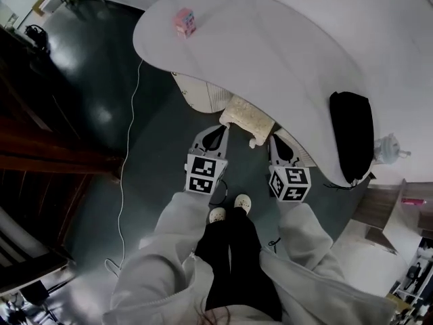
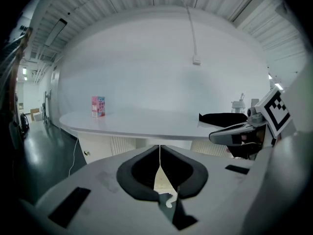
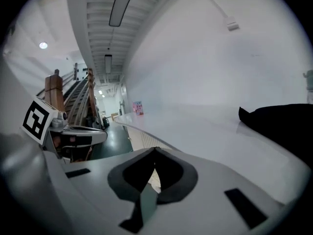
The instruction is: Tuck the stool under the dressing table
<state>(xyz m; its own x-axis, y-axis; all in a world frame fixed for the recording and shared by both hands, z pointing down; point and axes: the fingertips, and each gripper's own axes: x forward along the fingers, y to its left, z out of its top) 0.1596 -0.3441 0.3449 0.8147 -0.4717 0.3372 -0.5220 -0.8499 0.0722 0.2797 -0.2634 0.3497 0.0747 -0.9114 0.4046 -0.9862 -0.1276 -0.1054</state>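
Head view, white dressing table (image 1: 270,59) w/ pink carton (image 1: 184,21), dark floor (image 1: 95,107), left hand-held gripper (image 1: 218,133) & right hand-held gripper (image 1: 277,141) closed

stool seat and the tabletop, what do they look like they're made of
The stool seat looks like cream fuzzy fabric, perhaps fleece or bouclé: its surface is nubbly and dull. The tabletop looks like smooth white board, painted or laminated, with a matte to satin finish: even colour, no grain, only soft reflections. Which coating it has cannot be told.
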